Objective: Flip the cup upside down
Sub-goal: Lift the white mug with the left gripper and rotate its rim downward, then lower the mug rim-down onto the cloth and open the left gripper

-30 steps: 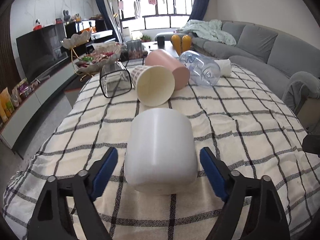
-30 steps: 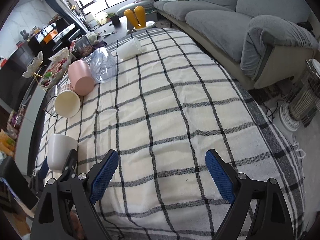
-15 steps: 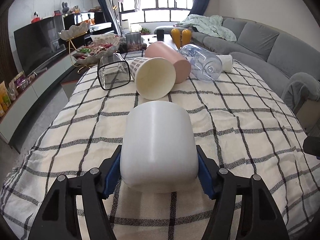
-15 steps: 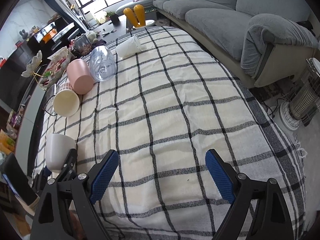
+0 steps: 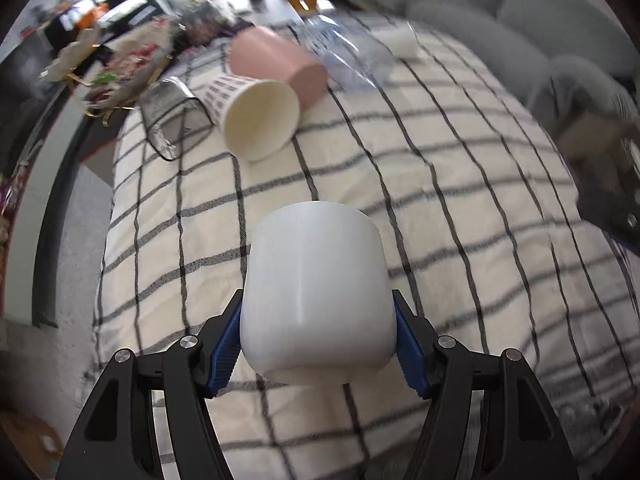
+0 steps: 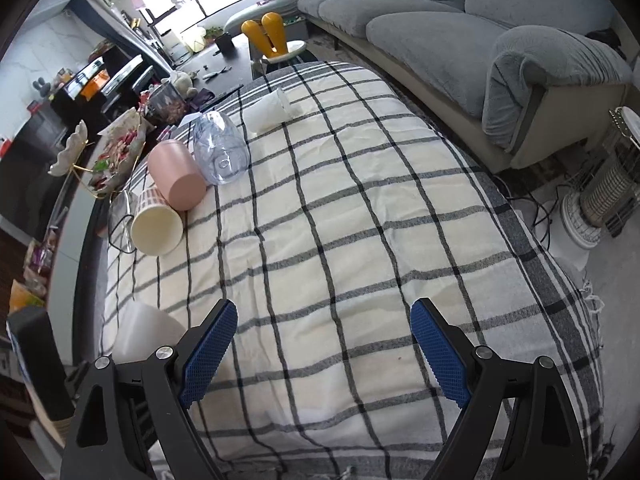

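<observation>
One white cup (image 5: 316,292) is pinched by the left gripper (image 5: 318,340), above the checked cloth (image 5: 460,208).
It looks smooth, stiff and perhaps slippery; the blue pads (image 5: 226,344) grip its wide middle, a good place. The right gripper (image 6: 320,350) is spread wide, holding nothing.

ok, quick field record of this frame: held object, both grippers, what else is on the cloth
held object: white cup, clamped on its sides
left gripper: shut on white cup
right gripper: open, holding nothing, above the checked cloth
lying on their sides: paper cup, pink cup, clear plastic jug, small white cup
view quality: left wrist blurred
</observation>
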`<state>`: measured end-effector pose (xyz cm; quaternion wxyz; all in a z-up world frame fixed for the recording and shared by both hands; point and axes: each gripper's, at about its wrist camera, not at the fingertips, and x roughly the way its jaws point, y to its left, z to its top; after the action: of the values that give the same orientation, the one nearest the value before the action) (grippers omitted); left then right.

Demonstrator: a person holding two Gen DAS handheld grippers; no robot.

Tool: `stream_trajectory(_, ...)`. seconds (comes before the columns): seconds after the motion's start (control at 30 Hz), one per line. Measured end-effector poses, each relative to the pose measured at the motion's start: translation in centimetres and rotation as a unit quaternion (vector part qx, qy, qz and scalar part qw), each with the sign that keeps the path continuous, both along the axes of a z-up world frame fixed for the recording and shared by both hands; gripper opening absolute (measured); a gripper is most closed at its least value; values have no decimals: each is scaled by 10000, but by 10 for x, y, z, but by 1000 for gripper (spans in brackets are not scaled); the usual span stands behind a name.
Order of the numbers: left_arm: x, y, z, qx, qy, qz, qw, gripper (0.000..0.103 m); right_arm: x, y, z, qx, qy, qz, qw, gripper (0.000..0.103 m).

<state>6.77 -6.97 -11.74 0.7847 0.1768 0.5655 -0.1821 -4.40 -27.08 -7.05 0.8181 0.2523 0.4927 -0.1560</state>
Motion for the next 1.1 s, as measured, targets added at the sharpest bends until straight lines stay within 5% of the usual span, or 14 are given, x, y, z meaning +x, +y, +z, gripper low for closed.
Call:
stream_trajectory(0.17, 23, -11, 0, 460, 1086, -199, 9928, 66, 14, -5, -4, 409, 70, -69, 9991, 89)
stream_trajectory(0.53, 72, -49, -35, 1298, 2585, -434, 9563, 66, 56, -26, -14, 891, 295, -245, 9953, 89)
stream_trajectory(0.8, 88, -72, -55, 1665, 2866, -599, 9416, 67, 67, -44, -38, 1339, 420, -466, 9890, 89)
stream_trajectory(1.1, 86, -68, -55, 1641, 2646, -637, 9482, 71, 66, -43, -38, 1340, 409, -425, 9892, 89)
